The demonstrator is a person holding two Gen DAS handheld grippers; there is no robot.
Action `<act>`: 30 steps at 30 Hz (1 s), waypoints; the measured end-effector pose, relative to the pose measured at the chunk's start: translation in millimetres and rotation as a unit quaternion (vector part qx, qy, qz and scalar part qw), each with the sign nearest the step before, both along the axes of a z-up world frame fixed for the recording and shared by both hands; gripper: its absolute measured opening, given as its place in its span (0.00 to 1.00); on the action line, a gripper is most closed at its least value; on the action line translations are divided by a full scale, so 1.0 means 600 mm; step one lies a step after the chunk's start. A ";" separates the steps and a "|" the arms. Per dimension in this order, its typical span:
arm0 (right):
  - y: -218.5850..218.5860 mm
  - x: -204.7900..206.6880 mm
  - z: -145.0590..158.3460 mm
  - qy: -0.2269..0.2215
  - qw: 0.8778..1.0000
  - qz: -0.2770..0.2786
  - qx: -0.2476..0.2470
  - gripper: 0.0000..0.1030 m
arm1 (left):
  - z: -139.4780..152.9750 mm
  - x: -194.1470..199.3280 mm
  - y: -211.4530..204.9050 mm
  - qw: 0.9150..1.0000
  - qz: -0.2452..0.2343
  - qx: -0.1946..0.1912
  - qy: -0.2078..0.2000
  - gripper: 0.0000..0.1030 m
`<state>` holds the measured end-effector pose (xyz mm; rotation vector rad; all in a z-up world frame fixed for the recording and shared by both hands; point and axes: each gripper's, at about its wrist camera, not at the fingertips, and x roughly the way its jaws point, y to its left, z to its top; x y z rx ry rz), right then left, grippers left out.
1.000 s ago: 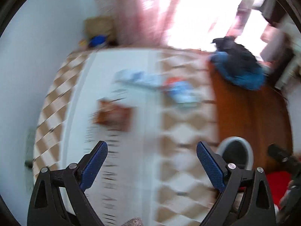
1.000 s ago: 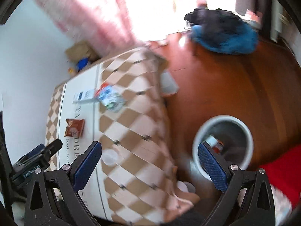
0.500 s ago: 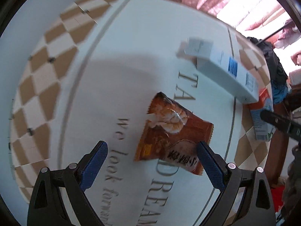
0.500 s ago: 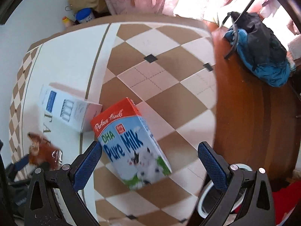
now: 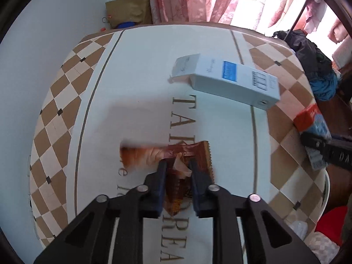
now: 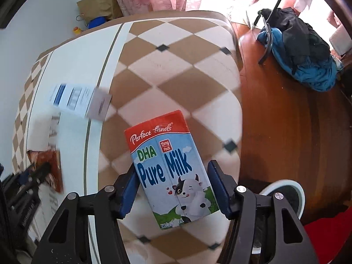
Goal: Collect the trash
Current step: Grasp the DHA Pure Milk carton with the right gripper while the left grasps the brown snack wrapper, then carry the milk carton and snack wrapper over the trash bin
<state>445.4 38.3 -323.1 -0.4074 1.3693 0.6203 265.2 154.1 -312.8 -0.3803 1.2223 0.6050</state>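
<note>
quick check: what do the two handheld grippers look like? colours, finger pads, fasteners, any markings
Both match. The left gripper and right gripper have matte black angular frames with triangular cutouts, silver round fasteners at the pivots, and two flat fingers faced with dark blue pads. The right gripper's body, seen from the left wrist camera, carries white lettering too blurred to read. No cables or sleeves show.

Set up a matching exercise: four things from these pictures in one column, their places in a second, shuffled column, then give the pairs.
1. snack wrapper
2. milk carton
3. white box
4. white bin

A. on the wooden floor
B. lying free on the bedspread
C. between the right gripper's jaws
D. pinched in the left gripper

Pairs: 1-D, 2-C, 3-B, 4-A
</note>
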 end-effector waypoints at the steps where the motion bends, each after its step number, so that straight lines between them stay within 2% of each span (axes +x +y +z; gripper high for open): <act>1: -0.009 -0.008 0.003 0.002 1.000 -0.001 0.007 0.60 | 0.005 -0.004 -0.008 1.000 -0.002 0.003 -0.004 0.15; 4: -0.035 -0.036 0.003 0.015 1.000 -0.011 0.021 0.60 | 0.017 -0.020 -0.009 1.000 -0.003 0.018 -0.001 0.15; 6: -0.049 -0.051 0.003 0.032 0.999 -0.023 0.031 0.59 | 0.022 -0.035 0.004 1.000 0.010 -0.003 -0.006 0.15; 11: -0.071 -0.083 0.030 0.014 0.999 -0.032 0.040 0.58 | 0.046 -0.038 -0.003 1.000 0.013 0.004 -0.019 0.13; 14: -0.092 -0.105 0.066 0.006 0.998 -0.042 0.056 0.58 | 0.076 -0.041 -0.024 0.999 0.001 0.018 -0.032 0.13; 21: -0.184 -0.125 0.179 -0.032 0.991 -0.072 0.106 0.57 | 0.194 -0.042 -0.118 0.993 -0.060 0.051 -0.084 0.13; 26: -0.297 -0.124 0.255 -0.065 0.984 -0.106 0.130 0.57 | 0.261 -0.022 -0.205 0.986 -0.105 0.050 -0.123 0.13; 30: -0.401 -0.122 0.296 -0.085 0.976 -0.141 0.139 0.57 | 0.305 0.000 -0.283 0.978 -0.141 0.035 -0.153 0.13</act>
